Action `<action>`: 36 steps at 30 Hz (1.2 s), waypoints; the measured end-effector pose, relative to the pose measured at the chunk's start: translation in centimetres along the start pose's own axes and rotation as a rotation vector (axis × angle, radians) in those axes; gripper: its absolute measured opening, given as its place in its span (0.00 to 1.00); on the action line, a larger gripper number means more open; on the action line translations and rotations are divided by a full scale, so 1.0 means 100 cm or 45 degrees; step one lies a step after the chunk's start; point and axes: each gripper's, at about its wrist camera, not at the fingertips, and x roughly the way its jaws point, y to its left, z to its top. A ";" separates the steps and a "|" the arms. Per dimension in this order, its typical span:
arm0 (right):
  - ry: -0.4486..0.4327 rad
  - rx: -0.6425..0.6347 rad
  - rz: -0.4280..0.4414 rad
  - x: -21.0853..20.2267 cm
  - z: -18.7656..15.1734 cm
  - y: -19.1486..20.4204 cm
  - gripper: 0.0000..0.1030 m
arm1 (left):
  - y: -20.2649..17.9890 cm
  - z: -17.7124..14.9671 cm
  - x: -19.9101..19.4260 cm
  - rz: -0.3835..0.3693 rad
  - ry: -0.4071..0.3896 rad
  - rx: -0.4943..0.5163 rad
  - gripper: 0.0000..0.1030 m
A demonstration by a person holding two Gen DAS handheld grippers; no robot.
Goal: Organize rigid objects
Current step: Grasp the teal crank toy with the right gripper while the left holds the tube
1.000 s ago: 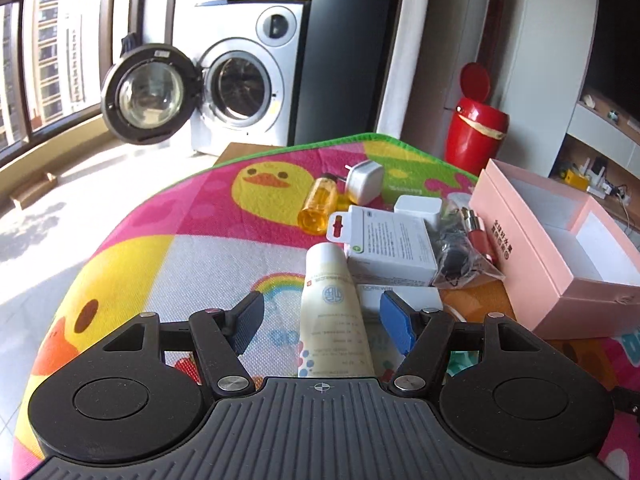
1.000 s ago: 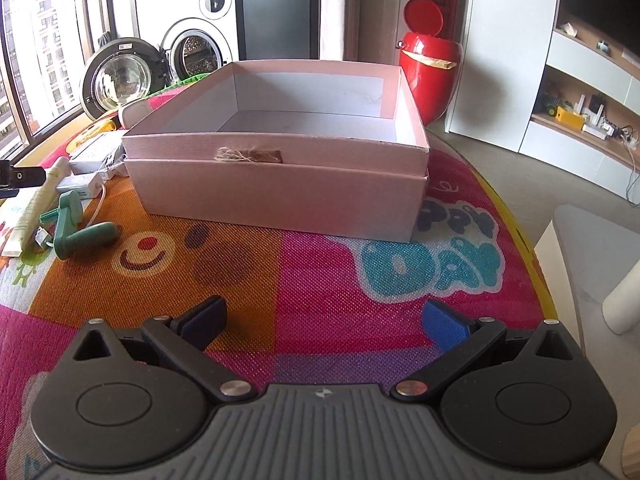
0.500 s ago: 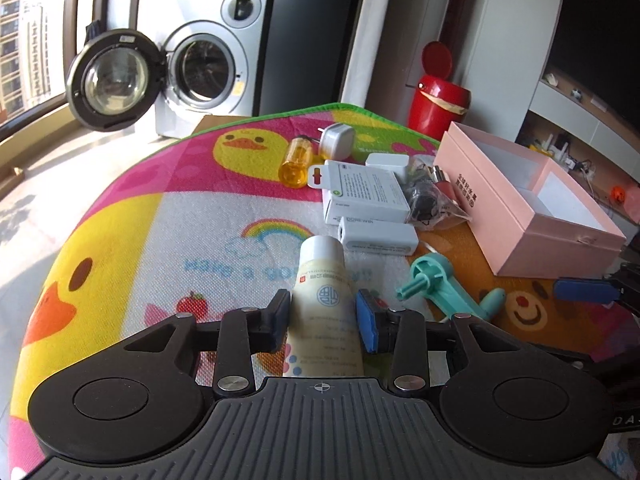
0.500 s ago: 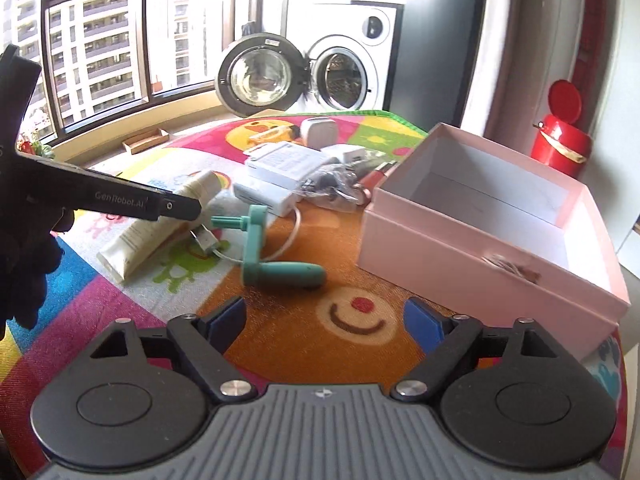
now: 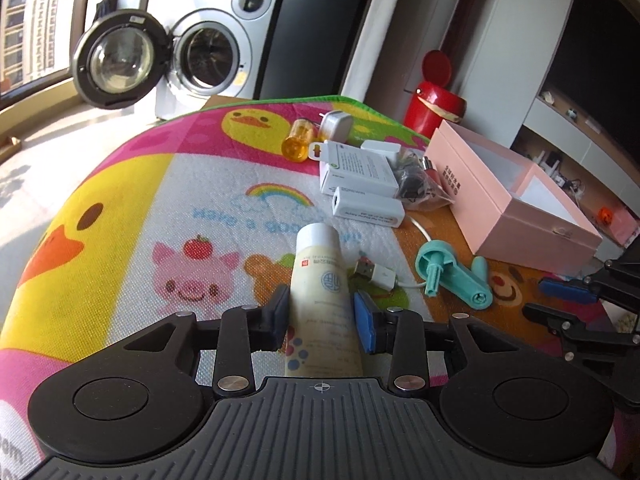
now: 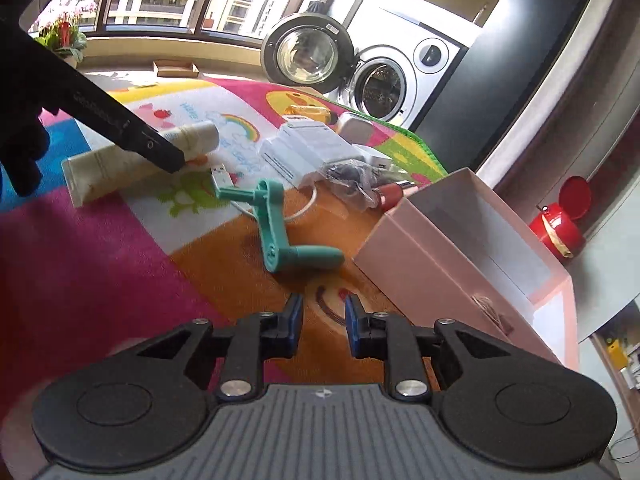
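Left gripper (image 5: 322, 314), bottom centre of the left wrist view: jaws have just been closing and now pinch the cream tube (image 5: 320, 280) on both sides; the tube lies on the cartoon play mat (image 5: 120, 208), cap pointing away, its tail cut off behind the gripper body.

Right gripper (image 6: 322, 322), bottom centre of the right wrist view: jaws have just been closing, drawn near together with a narrow gap, nothing between them, over bare mat.

Mid frame, left view: white USB plug (image 5: 376, 272) with cable just right of the tube; teal crank handle (image 5: 454, 274) beyond it.

Right edge: pink open box (image 5: 480, 200), empty as far as seen.

Farther: two white cartons (image 5: 360, 184), a clear bag of dark items (image 5: 418, 188) (contents hard to make out), amber bottle (image 5: 298, 142), white charger (image 5: 338, 126).

Background: washing machine (image 5: 224, 52) with door open; red bin (image 5: 434, 96).

Upper left, right view: a gloved hand (image 6: 20, 136) with the left gripper's arm partly covers the tube.
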 end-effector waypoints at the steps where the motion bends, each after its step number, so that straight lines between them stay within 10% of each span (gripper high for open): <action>1: 0.023 -0.022 -0.086 0.000 -0.008 -0.004 0.32 | -0.005 -0.003 -0.001 0.008 -0.006 0.054 0.37; 3: 0.052 0.033 -0.170 -0.004 -0.020 -0.017 0.67 | -0.011 -0.007 -0.002 0.026 -0.022 0.111 0.37; 8: -0.030 0.522 0.040 -0.021 -0.006 -0.047 0.88 | -0.014 -0.009 -0.001 0.058 -0.042 0.118 0.36; 15: 0.071 0.953 0.169 0.021 0.051 -0.031 0.89 | -0.011 -0.012 -0.002 0.072 -0.065 0.091 0.30; 25: 0.086 0.511 -0.101 0.027 0.046 0.006 0.89 | 0.004 -0.014 -0.005 -0.012 -0.094 -0.026 0.29; 36: 0.083 0.839 0.061 0.026 0.038 -0.025 0.89 | 0.001 -0.002 -0.014 -0.001 -0.029 -0.010 0.29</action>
